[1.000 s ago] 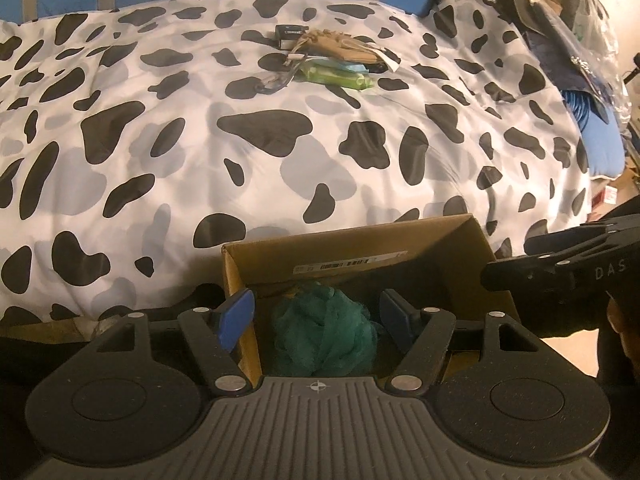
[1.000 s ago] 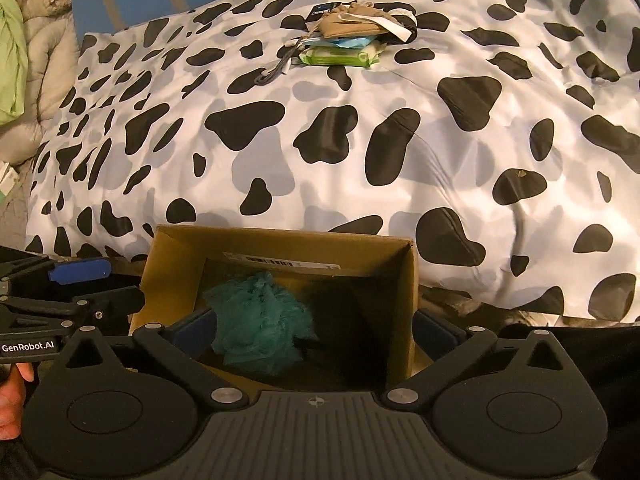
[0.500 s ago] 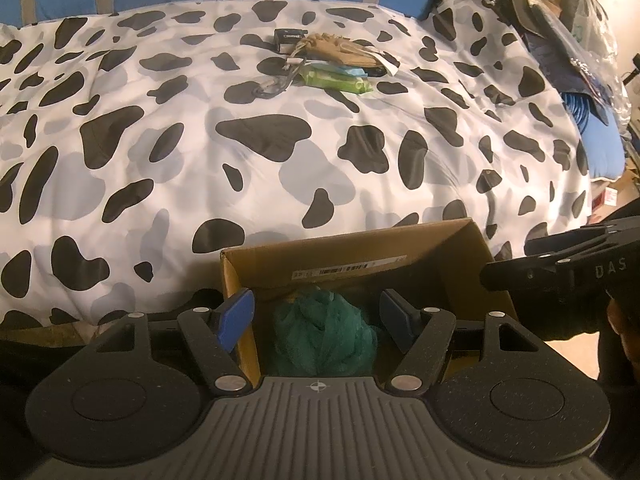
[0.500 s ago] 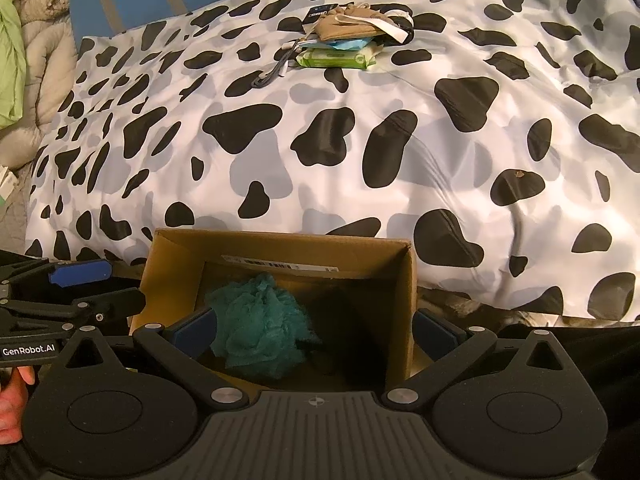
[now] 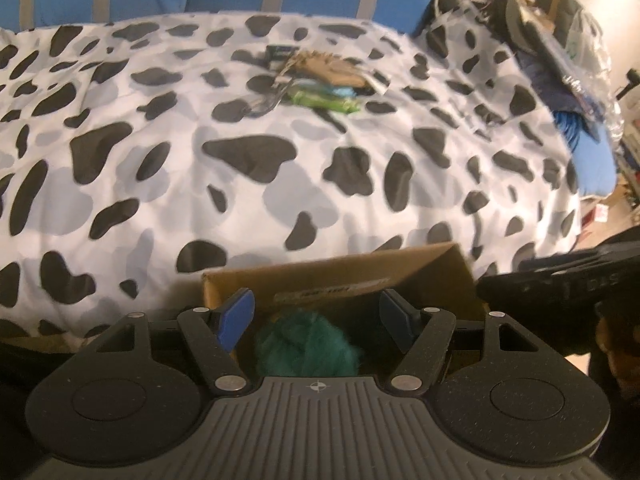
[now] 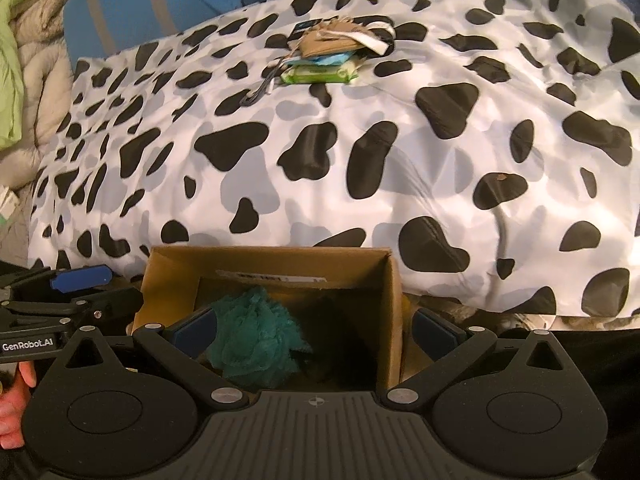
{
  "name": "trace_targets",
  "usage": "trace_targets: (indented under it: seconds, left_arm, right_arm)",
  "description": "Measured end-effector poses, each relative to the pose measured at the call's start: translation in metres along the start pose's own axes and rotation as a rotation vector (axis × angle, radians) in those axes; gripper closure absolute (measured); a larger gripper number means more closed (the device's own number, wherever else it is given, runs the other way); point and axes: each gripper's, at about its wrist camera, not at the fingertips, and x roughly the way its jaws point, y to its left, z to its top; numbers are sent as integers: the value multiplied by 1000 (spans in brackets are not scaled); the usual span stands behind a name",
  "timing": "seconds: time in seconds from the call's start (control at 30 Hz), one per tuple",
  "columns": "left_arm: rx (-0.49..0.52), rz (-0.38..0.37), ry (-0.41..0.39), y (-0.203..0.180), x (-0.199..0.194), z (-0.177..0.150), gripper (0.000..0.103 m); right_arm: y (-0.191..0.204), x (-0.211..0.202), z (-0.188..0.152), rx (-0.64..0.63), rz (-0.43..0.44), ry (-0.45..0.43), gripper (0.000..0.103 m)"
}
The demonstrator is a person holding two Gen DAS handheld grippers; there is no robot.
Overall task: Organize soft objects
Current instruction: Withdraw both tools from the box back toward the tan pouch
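The left gripper (image 5: 316, 316) is released: its two blue-padded fingers (image 5: 236, 316) stand apart and nothing is between them. Just below and ahead of its tips there is an open brown cardboard box (image 5: 336, 276) with a white label on its inner far wall. Inside the box, directly under the gap of this gripper, lies a teal mesh bath sponge (image 5: 306, 346), loose and not touched by either pad.

The right gripper (image 6: 316, 328) is also released, with its jaws wide; the right finger is outside the right wall of the same cardboard box (image 6: 272, 264), and the left finger is over the inside. The teal sponge (image 6: 256, 340) lies close to its left finger, on the left part of the box floor.

Far ahead of both tools, on the white bedcover with black cow spots (image 6: 400, 152), rests a small pile: a tan fabric item (image 6: 332, 42) on a green pack of wipes (image 6: 318, 74).
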Motion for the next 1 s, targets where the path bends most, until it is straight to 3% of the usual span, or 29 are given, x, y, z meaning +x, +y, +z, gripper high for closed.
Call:
trace_targets:
  seconds: [0.13,0.63,0.83,1.0]
  left_arm:
    - [3,-10,-26,-5,-1,3,34]
    - [0,18,-1,-6,7,5,34]
    - [-95,-53,34,6,11,15,34]
    - [-59,-33,8,6,11,27,34]
  right_arm:
    - [-6,0,0,21,-9,-3,0]
    - [-9,-1,3,39,-20,-23,0]
    - [-3,-12,12,-16,-20,-93,0]
    - [1,-23,28,-96,-61,-198,0]
